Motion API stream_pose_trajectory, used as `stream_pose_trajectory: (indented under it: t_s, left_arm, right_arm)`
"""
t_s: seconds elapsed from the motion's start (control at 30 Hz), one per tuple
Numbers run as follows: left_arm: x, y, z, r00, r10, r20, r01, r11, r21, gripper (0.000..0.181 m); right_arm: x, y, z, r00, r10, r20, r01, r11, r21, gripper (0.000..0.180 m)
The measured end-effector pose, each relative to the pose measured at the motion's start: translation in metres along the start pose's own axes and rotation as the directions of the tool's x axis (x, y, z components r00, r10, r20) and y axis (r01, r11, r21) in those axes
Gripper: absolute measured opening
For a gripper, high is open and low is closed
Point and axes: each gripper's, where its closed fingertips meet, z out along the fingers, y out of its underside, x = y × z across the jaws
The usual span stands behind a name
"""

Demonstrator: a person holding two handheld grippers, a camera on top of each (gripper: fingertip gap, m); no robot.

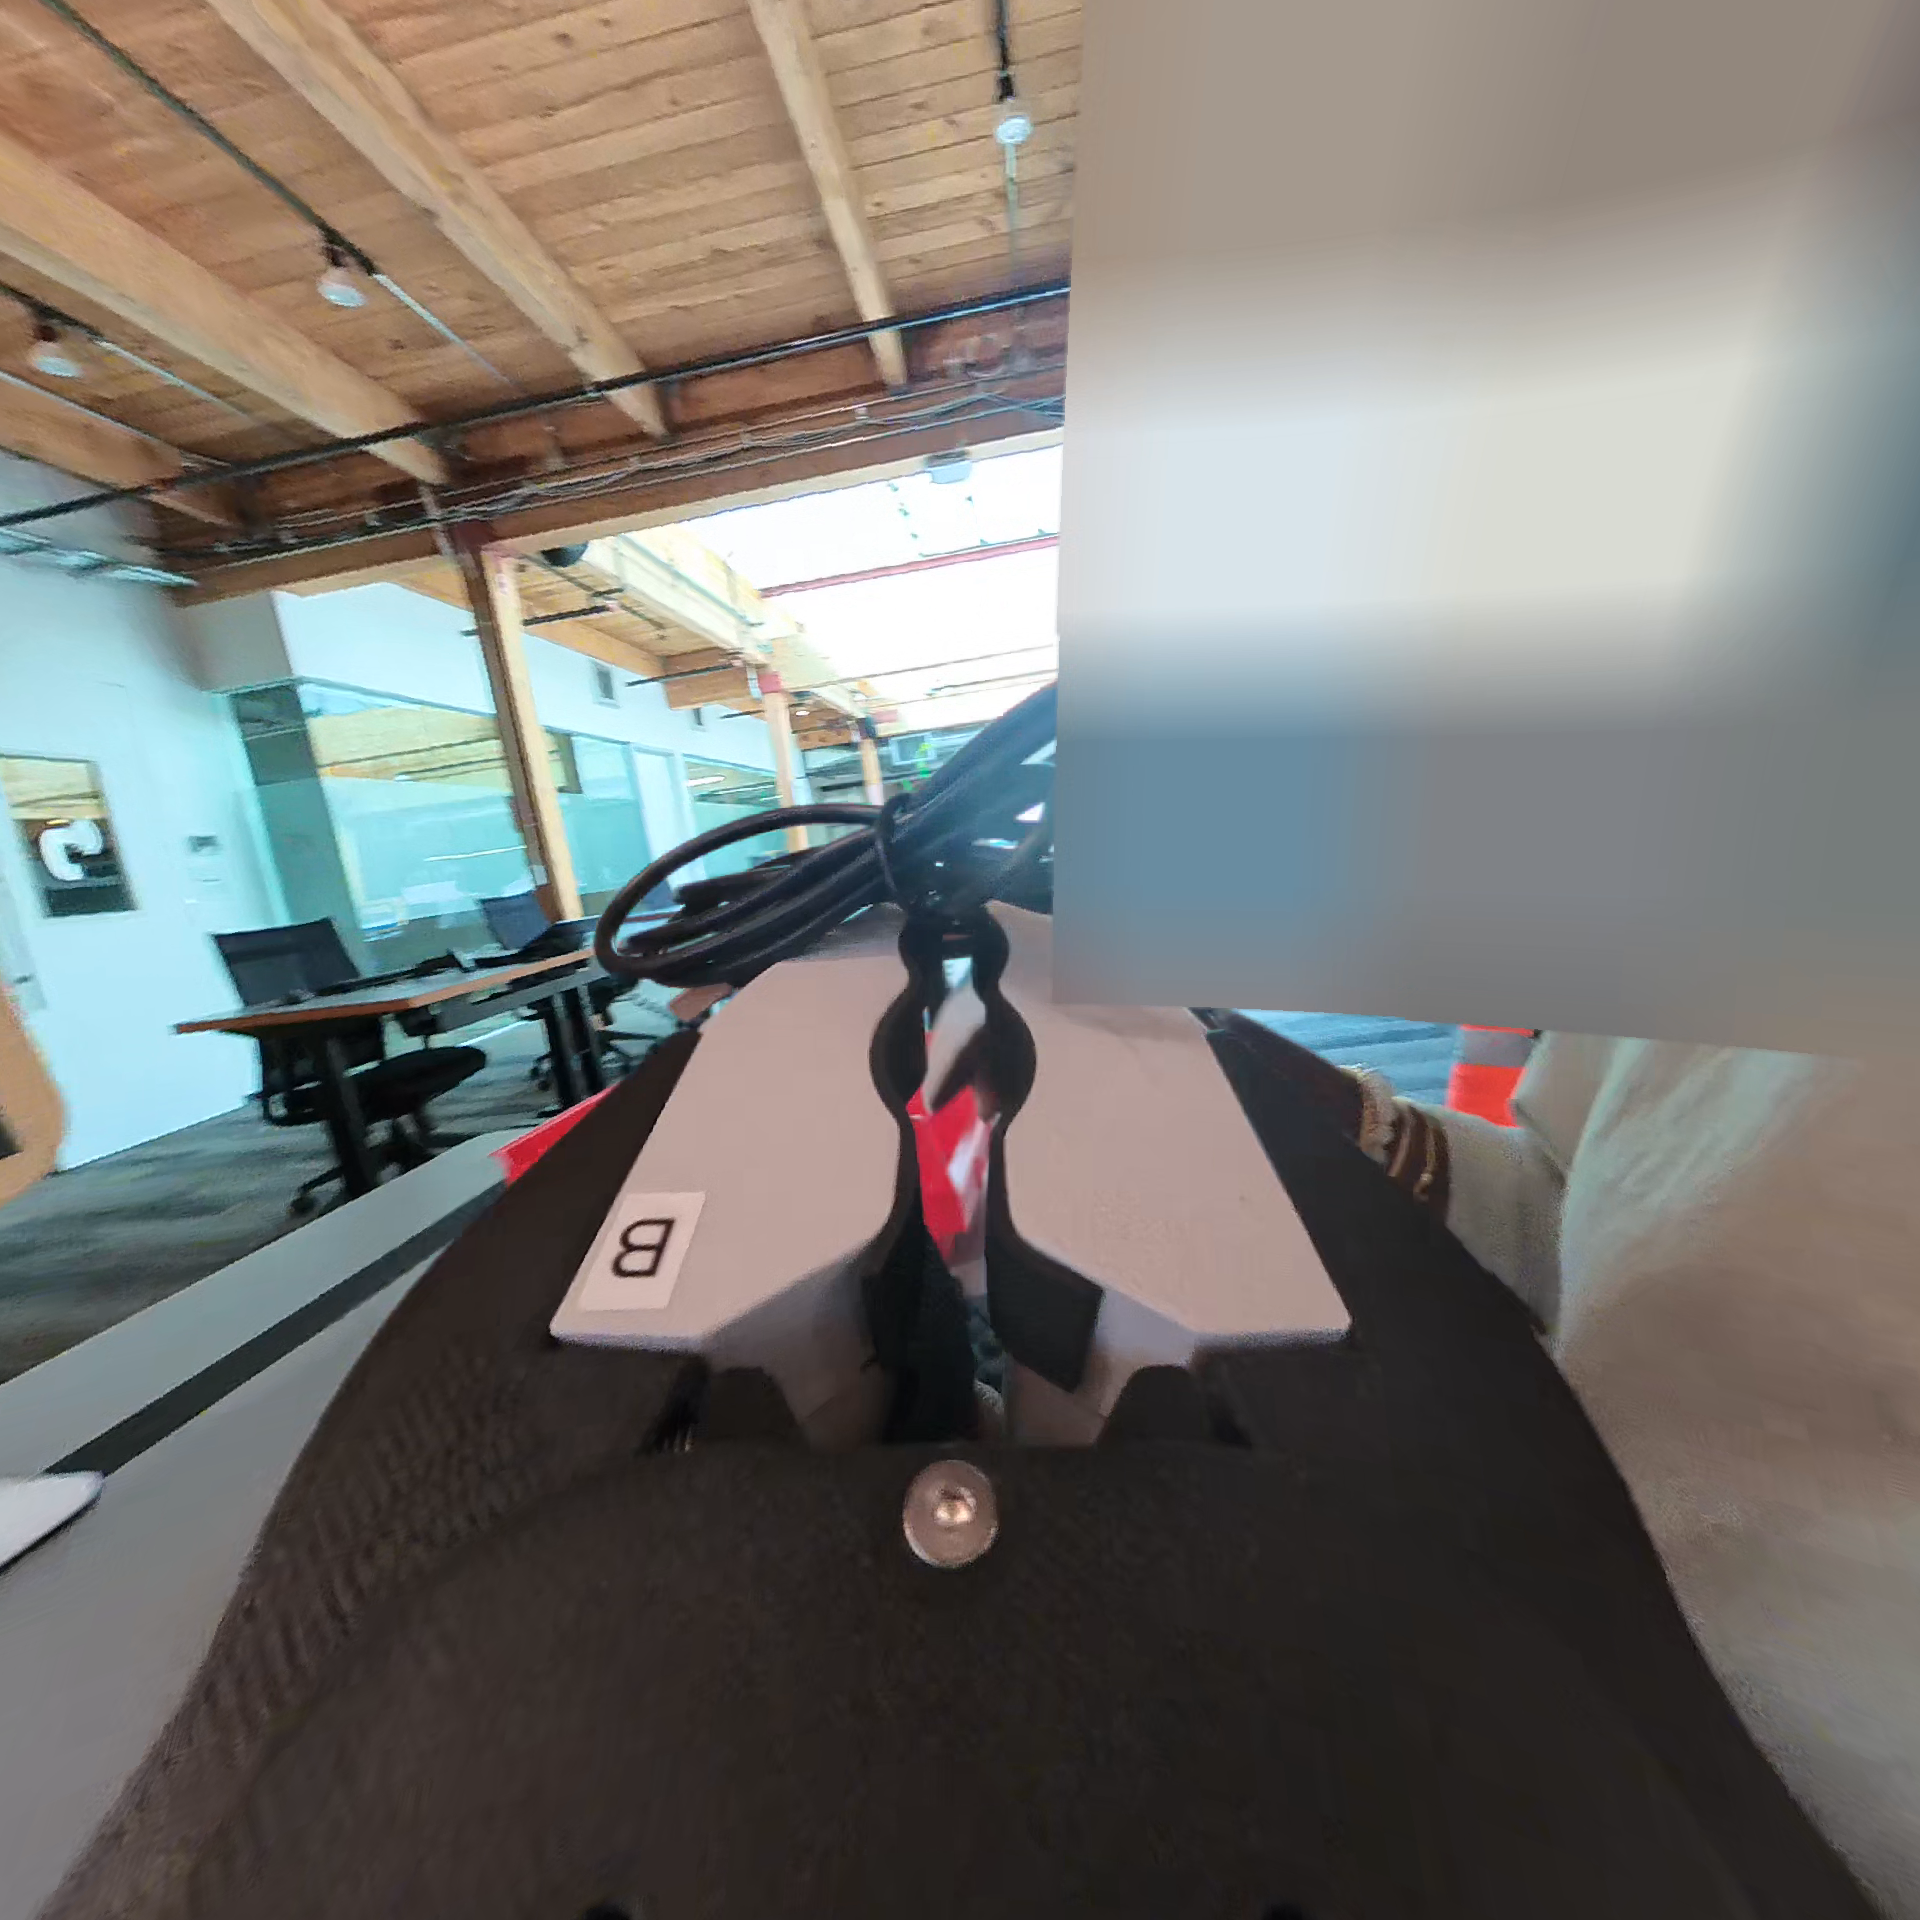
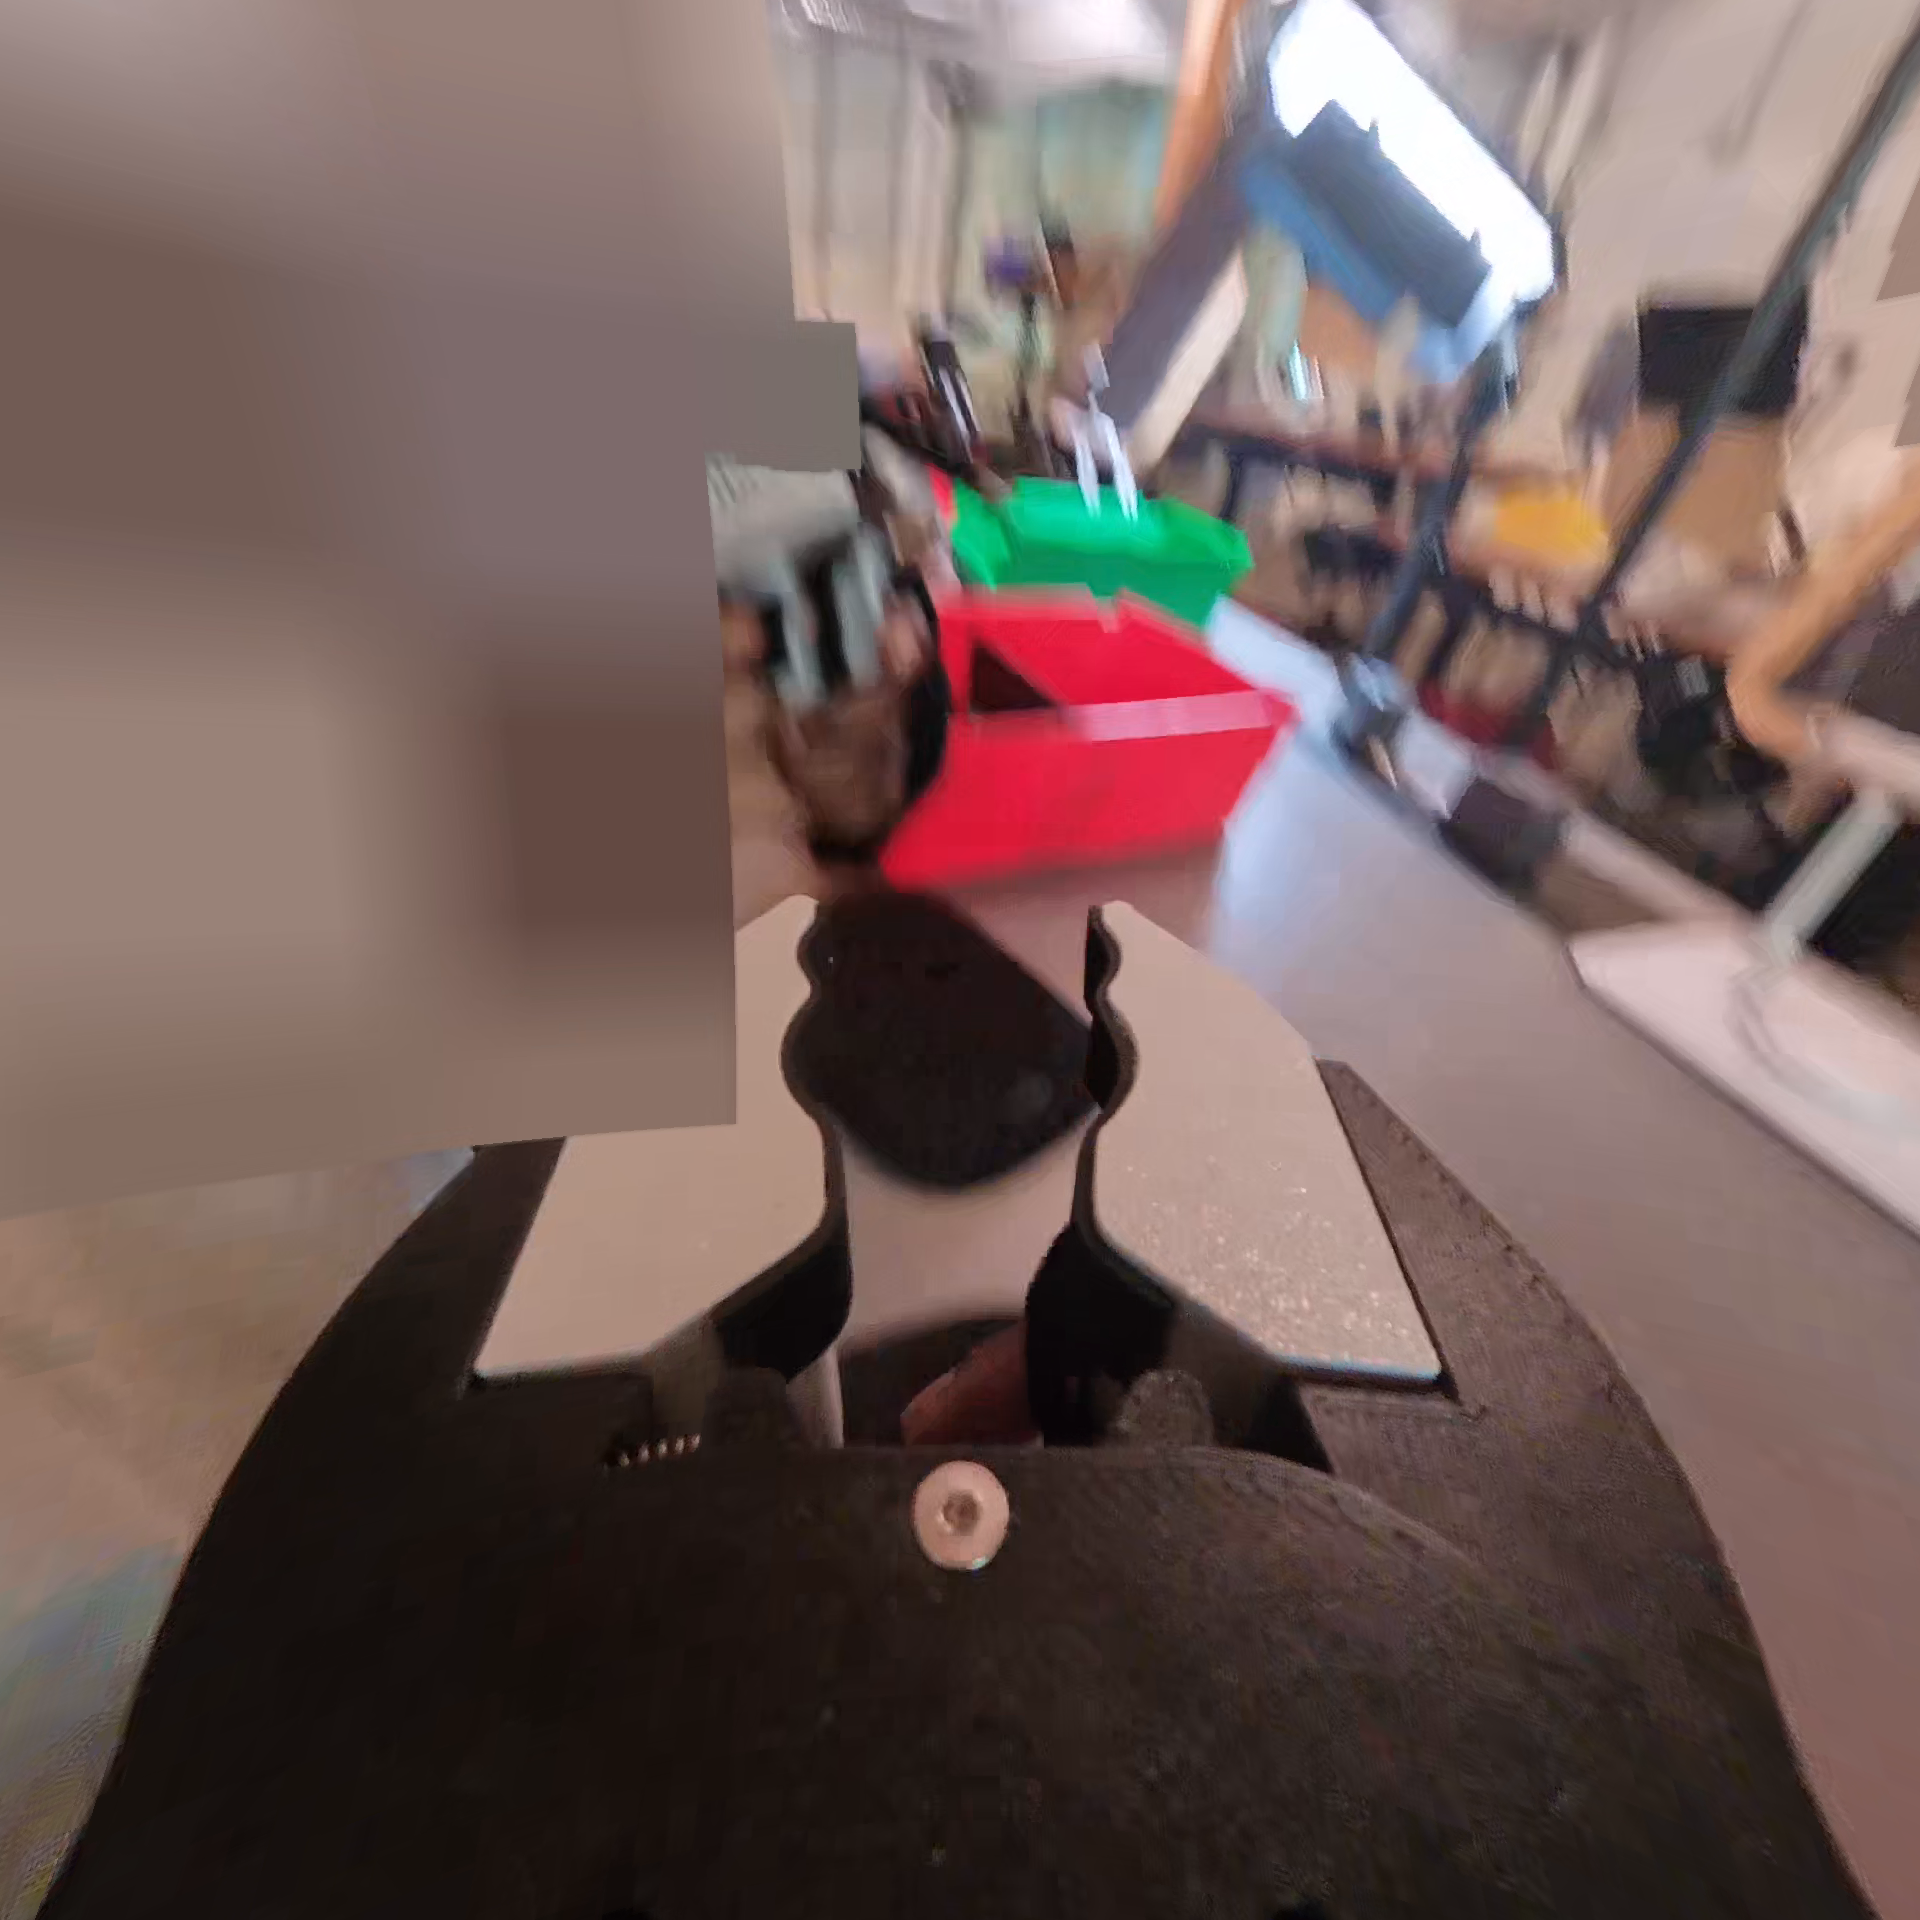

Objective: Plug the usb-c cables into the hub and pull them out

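One coiled black cable bundle (image 1: 790,894) sat at the left gripper (image 1: 951,961) tips, 12 o'clock; fingers nearly together, grip on it unclear. Right gripper (image 2: 951,935) spread, empty. Red plastic bin (image 2: 1091,758) at 12, green bin (image 2: 1101,540) behind.

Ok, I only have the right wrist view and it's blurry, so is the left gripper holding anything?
Observer: Yes, the left gripper has its jaws closed on a black cable.
Operator: One strand or a bundle?
Observer: A bundle, coiled in loops and gathered right at the jaws.
Operator: Where is it relative to the red bin?
Observer: The red bin shows through the gap between the jaws, so it lies just beyond or under them.
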Motion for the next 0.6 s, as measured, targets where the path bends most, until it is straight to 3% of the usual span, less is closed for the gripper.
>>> stream_pose_trajectory:
  t_s: [0.1, 0.17, 0.27, 0.33, 0.4, 0.47, 0.6]
  left_arm:
    - [-0.011, -0.003, -0.009, 0.997, 0.026, 0.066, -0.026, 1.0, -0.005, 0.006]
    - [-0.02, -0.006, -0.013, 0.991, 0.04, 0.129, -0.041, 0.999, 0.006, 0.006]
    - [-0.024, -0.012, -0.017, 0.981, 0.069, 0.18, -0.074, 0.997, 0.02, 0.006]
    - [-0.023, -0.015, -0.017, 0.979, 0.087, 0.187, -0.092, 0.996, 0.019, 0.006]
    - [-0.022, -0.014, -0.015, 0.979, 0.093, 0.184, -0.096, 0.995, 0.01, 0.006]
    - [-0.021, -0.012, -0.013, 0.979, 0.092, 0.18, -0.095, 0.995, 0.007, 0.006]
    - [-0.021, -0.005, -0.007, 0.985, 0.058, 0.163, -0.058, 0.998, -0.001, 0.006]
  right_arm:
    - [0.012, 0.07, -0.018, 0.996, 0.027, -0.084, -0.051, 0.952, -0.3, 0.054]
    - [0.008, 0.102, -0.026, 0.996, 0.029, -0.083, -0.06, 0.913, -0.404, 0.055]
    - [-0.005, 0.123, -0.026, 0.986, -0.163, -0.021, 0.141, 0.904, -0.403, 0.048]
    - [-0.001, 0.14, -0.032, 0.943, -0.333, -0.022, 0.288, 0.844, -0.452, 0.043]
    - [0.006, 0.157, -0.036, 0.936, -0.351, -0.027, 0.29, 0.811, -0.508, 0.044]
    - [0.006, 0.153, -0.031, 0.961, -0.273, -0.045, 0.226, 0.87, -0.439, 0.043]
    - [0.015, 0.157, -0.029, 0.927, -0.363, -0.096, 0.285, 0.847, -0.45, 0.032]
